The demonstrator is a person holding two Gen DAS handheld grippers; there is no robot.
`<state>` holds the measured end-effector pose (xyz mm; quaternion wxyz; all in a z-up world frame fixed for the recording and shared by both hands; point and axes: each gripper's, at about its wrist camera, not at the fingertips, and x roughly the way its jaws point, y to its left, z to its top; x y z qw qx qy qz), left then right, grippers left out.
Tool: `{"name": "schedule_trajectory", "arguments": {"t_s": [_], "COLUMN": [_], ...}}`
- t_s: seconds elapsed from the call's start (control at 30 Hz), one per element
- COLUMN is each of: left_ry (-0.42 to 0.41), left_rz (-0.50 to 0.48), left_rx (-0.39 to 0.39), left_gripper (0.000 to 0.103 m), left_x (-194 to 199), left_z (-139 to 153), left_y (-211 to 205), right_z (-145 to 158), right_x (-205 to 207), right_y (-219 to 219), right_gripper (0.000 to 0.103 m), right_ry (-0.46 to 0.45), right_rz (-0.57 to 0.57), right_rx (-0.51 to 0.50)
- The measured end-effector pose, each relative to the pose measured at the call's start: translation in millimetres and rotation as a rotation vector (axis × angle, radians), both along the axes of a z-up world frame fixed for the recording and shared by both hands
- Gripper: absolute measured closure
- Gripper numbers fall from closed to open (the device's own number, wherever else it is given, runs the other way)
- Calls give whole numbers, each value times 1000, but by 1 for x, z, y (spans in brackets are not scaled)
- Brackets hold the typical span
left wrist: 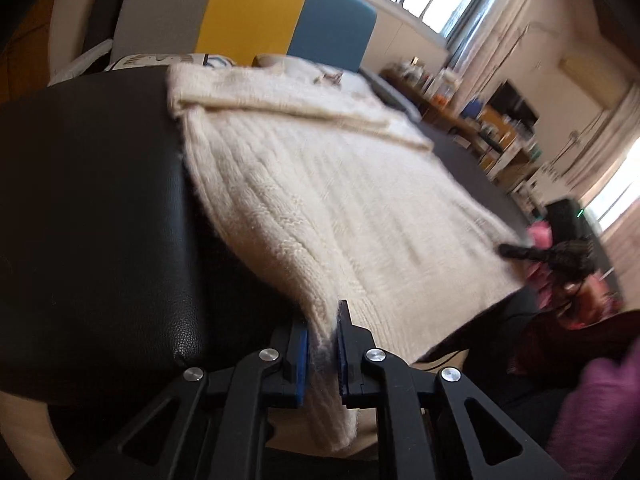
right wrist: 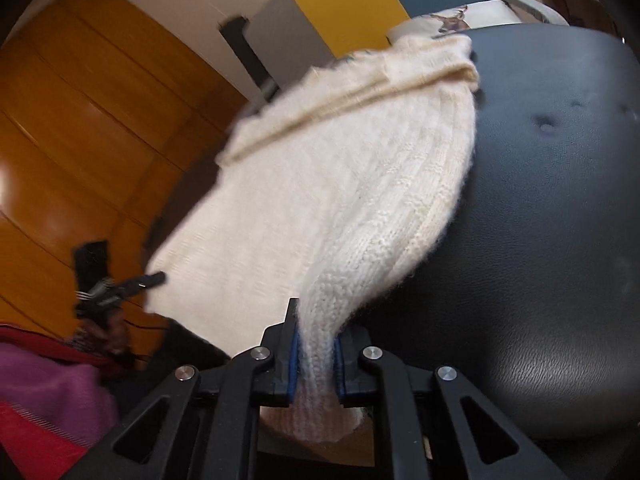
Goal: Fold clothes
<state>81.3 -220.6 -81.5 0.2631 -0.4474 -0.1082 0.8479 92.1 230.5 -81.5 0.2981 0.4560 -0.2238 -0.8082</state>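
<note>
A cream ribbed knit sweater [left wrist: 320,184] is stretched out over a black leather seat [left wrist: 88,200]. My left gripper [left wrist: 323,344] is shut on the sweater's near hem corner, with cloth hanging below the blue pads. In the right wrist view the same sweater [right wrist: 320,184] runs up from my right gripper [right wrist: 316,352], which is shut on the other hem corner. The far right gripper shows small in the left view [left wrist: 516,250], and the left one in the right view [right wrist: 148,280]. A sleeve [left wrist: 288,108] lies folded across the sweater's far part.
The black leather seat [right wrist: 540,240] fills the right of the right wrist view. A grey, yellow and blue headboard panel [left wrist: 256,16] stands behind. Pink and red clothes [right wrist: 48,392] lie near. A wooden wardrobe [right wrist: 80,120] is at the left; cluttered shelves [left wrist: 492,128] at the right.
</note>
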Motion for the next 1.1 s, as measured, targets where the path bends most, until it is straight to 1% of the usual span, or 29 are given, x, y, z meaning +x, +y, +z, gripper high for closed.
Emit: {"name": "schedule_trajectory", "arguments": {"t_s": [0.07, 0.17, 0.3, 0.37, 0.43, 0.53, 0.63, 0.73, 0.8, 0.87, 0.9, 1.0, 1.03, 1.1], "left_ry": [8, 32, 59, 77, 109, 110, 77, 18, -17, -47, -72, -148, -173, -217], "left_rz": [4, -19, -47, -51, -29, 35, 143, 219, 250, 285, 305, 368, 393, 441], "left_rx": [55, 124, 226, 282, 326, 418, 463, 515, 515, 474, 465, 437, 447, 491], "left_gripper": [91, 91, 91, 91, 91, 91, 90, 90, 90, 90, 90, 90, 90, 90], "left_x": [8, 28, 53, 63, 60, 31, -22, -81, -118, -143, -154, -187, -195, -207], "left_z": [14, 36, 67, 84, 100, 111, 103, 83, 65, 49, 40, 14, 7, -1], "left_y": [-7, -13, -21, -26, -33, -45, -55, -58, -54, -43, -41, -36, -37, -41], "right_z": [8, 18, 33, 47, 62, 70, 70, 55, 39, 19, 10, -18, -24, -31], "right_x": [12, 34, 66, 74, 72, 39, -7, -69, -107, -142, -156, -183, -188, -198], "right_y": [4, 4, 8, 11, 15, 29, 41, 46, 50, 49, 50, 56, 57, 57], "right_gripper": [91, 91, 91, 91, 91, 91, 91, 91, 91, 91, 91, 91, 91, 91], "right_ry": [17, 37, 72, 118, 172, 213, 219, 157, 96, 21, -15, -126, -150, -182], "right_rz": [31, 86, 123, 127, 113, 34, -58, -152, -203, -250, -276, -354, -371, -396], "right_rx": [-59, -144, -329, -393, -425, -471, -494, -484, -477, -457, -453, -500, -525, -544]}}
